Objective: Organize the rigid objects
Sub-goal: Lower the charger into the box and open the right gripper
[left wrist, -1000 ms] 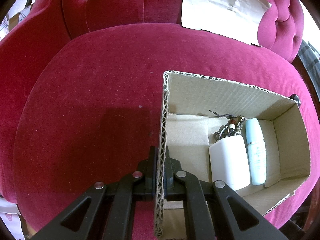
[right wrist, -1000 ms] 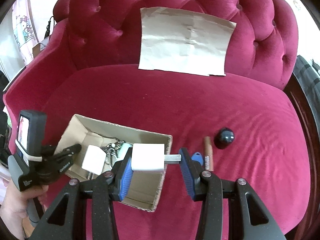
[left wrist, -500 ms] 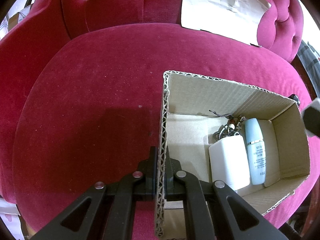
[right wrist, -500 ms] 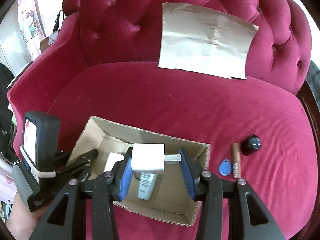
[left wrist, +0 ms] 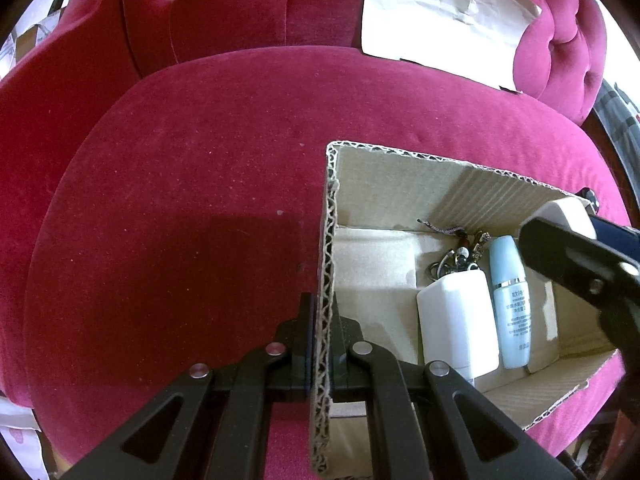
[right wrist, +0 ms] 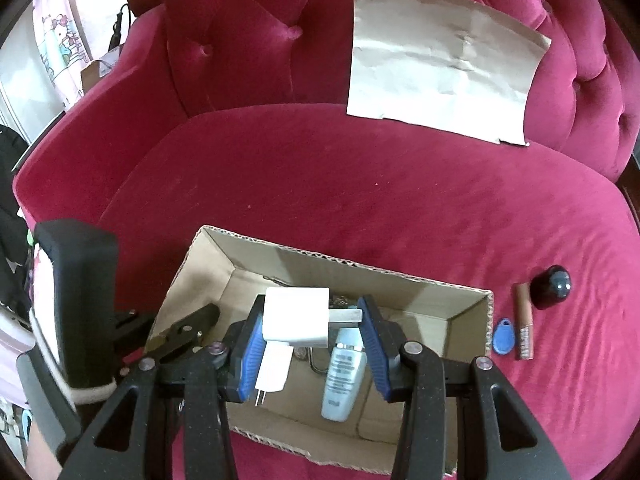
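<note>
An open cardboard box sits on the red velvet sofa seat. My left gripper is shut on the box's left wall and also shows at the left of the right wrist view. My right gripper is shut on a white plug adapter, its metal prongs against the right pad, and hangs over the box's inside. In the box lie a white charger, a light-blue bottle and a bunch of keys. The held adapter shows at the box's right end.
On the seat right of the box lie a blue key fob, a brown tube and a black round object. A creased paper sheet leans on the tufted backrest. A hand holds the left gripper's handle at the lower left.
My right gripper has carried the white adapter leftward and down, from the box's right wall to over its inside, and has come into the left wrist view. The left gripper has stayed put.
</note>
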### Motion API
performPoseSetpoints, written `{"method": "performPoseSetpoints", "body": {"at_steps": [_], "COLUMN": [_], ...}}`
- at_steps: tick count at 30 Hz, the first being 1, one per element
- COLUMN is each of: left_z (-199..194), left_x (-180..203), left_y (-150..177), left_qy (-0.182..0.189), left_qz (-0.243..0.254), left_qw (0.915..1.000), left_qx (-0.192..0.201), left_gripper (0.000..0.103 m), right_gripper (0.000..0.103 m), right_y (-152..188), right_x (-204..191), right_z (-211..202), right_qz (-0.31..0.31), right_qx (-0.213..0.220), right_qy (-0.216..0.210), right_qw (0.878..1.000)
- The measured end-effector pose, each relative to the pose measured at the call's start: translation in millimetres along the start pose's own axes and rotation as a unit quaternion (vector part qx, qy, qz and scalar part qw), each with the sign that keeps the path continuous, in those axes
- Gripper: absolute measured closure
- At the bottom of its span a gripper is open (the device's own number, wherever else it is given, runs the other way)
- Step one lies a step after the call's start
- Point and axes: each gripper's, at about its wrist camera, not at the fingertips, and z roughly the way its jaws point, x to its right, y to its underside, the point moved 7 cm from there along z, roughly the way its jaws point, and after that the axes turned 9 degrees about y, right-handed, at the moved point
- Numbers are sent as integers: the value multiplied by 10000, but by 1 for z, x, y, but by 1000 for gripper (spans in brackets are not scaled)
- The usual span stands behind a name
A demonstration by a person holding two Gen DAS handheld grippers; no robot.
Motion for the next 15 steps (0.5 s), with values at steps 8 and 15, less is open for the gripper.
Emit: {"method": "performPoseSetpoints", "body": {"at_steps": [8,15], "left_z": [0,1], "left_x": [0,0], "left_y": [0,1], "left_qy": [9,15], "left_qz": [-23,-19], "left_qw": [10000,10000], "left_qx": [-4,-3], "left_gripper": [99,99], "right_gripper": [55,55], "right_y": [-2,-5], "right_x": [-6,-4], "right_z": [11,16], "right_qz": [90,147], "right_qx": [-68,-93], "right_qy": [-63,-12], "right_qw": [9999,9998]}}
